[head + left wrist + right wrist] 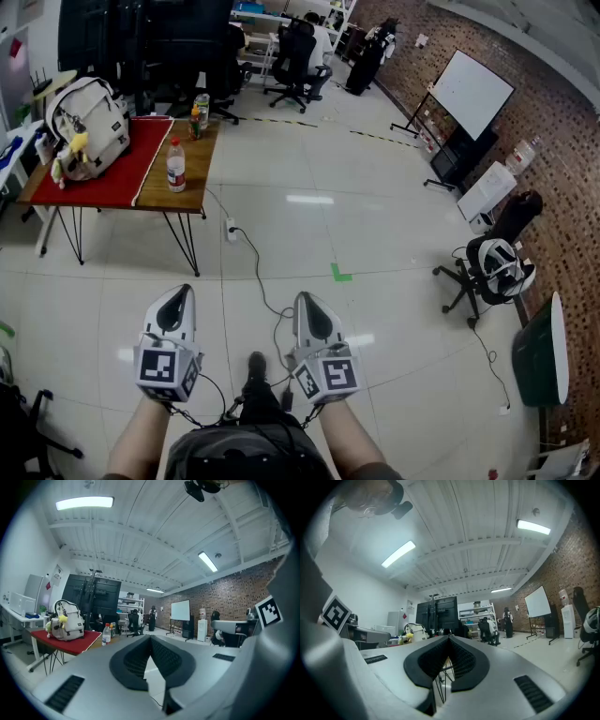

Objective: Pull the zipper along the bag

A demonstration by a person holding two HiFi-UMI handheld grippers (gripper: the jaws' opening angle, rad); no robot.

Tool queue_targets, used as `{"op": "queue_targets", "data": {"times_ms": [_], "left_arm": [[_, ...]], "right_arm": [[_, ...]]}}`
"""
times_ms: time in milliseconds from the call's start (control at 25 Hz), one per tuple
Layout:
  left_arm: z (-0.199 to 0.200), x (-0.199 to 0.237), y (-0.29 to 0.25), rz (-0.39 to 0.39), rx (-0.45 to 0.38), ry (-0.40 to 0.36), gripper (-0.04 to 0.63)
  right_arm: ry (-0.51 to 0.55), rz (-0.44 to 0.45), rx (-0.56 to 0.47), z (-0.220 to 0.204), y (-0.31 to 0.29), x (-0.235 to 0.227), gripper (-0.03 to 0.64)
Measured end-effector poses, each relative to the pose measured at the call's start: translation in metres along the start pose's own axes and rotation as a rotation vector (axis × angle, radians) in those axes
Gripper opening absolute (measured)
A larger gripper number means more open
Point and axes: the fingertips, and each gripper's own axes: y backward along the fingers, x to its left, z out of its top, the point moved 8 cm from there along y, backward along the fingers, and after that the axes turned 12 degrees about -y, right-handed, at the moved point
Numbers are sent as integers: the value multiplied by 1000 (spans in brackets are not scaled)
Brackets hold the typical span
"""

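Low at 6 o'clock in the head view, side by side and apart: left hand-held gripper [176, 296] and right hand-held gripper [307, 302]. Both closed tip to tip, clamping nothing, pointing forward over the pale tiled floor [309, 225].

Between them and just ahead, a thin black cable [264, 281] winding up to a white power strip [231, 228] near 12 o'clock.

Farther out at 11 o'clock, well apart from both, a wooden tabletop [192, 173] partly covered by a red cloth [108, 173]. Upright on the cloth, the white-and-grey zippered backpack [89, 122] with a yellow plush charm [77, 145] on its front. Just right of the cloth's edge, a clear plastic water bottle with a red cap [175, 167].

Only floor, cable and power strip across the stretch from hand-held grippers to tabletop.

At 2 o'clock, a white whiteboard on a black stand [472, 94]; at 3 o'clock, a black office chair [473, 277] carrying something white.

From the left gripper view only: backpack side-on at 9 o'clock, bottle beside it, long ceiling lamps [84, 502] overhead.

From the right gripper view: same backpack small at 10 o'clock, just above the closed tips.

Cable and power strip seen only from the head.
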Motion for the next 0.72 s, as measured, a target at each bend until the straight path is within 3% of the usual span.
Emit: {"op": "queue_targets", "data": {"times_ms": [320, 720], "left_arm": [[-1, 22, -67, -7, -27, -10, 26], [9, 49, -255, 34, -20, 1, 26]], "right_arm": [[15, 35, -51, -2, -79, -24, 9], [-35, 60, -18, 1, -250, -139, 9]]}}
